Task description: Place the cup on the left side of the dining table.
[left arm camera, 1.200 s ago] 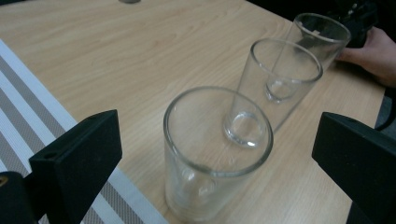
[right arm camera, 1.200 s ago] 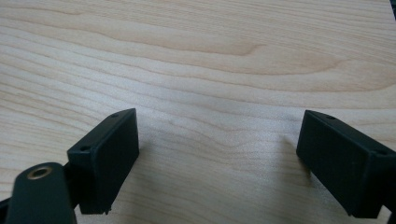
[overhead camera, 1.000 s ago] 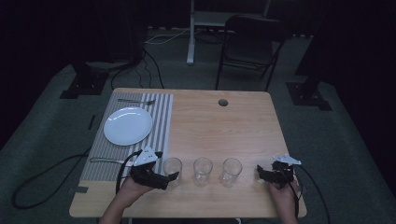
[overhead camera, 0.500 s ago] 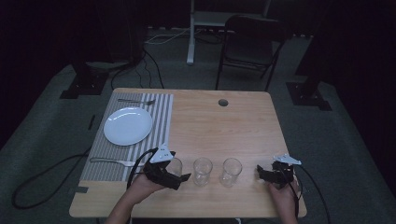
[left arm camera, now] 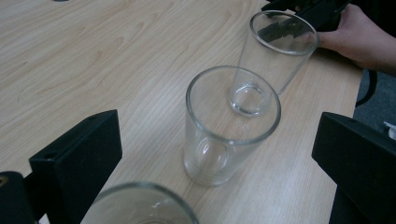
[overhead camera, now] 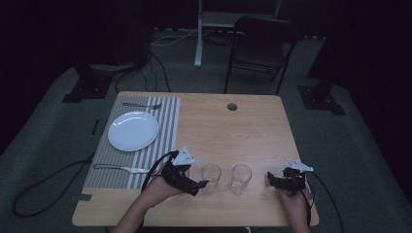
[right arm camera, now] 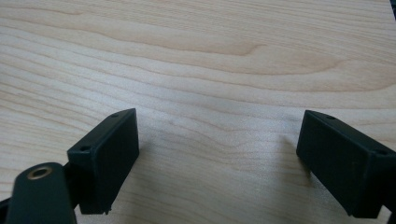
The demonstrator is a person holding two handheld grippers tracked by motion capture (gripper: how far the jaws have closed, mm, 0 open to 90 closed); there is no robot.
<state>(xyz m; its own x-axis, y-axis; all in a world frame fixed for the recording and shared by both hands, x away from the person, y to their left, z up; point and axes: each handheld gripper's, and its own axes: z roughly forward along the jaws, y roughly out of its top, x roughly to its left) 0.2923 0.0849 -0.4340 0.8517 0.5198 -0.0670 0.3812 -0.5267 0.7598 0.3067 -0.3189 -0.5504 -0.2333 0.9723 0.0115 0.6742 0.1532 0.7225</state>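
My left tongs (overhead camera: pixel 197 184) sit near the counter's (overhead camera: pixel 252 131) near edge, jaws spread wide around the nearest glass (left arm camera: pixel 140 205), whose rim is cut off at the bottom of the left gripper view. The middle glass (overhead camera: pixel 211 177) stands just to the right of the tongs, the far-right glass (overhead camera: pixel 240 178) beside it, both upright and apart. My right tongs (overhead camera: pixel 273 180) rest low near the near-right corner, jaws wide with bare wood between them (nothing gripped). Open wood runs from the glasses to the far edge. At the left, a striped mat (overhead camera: pixel 163 141) carries a white plate (overhead camera: pixel 133 131), a fork (overhead camera: pixel 141 105) and a knife (overhead camera: pixel 121 169). Since a second ago my left tongs have slid right, covering the leftmost glass in the high view; the right tongs have stayed put. The surrounding floor is too dark to read.
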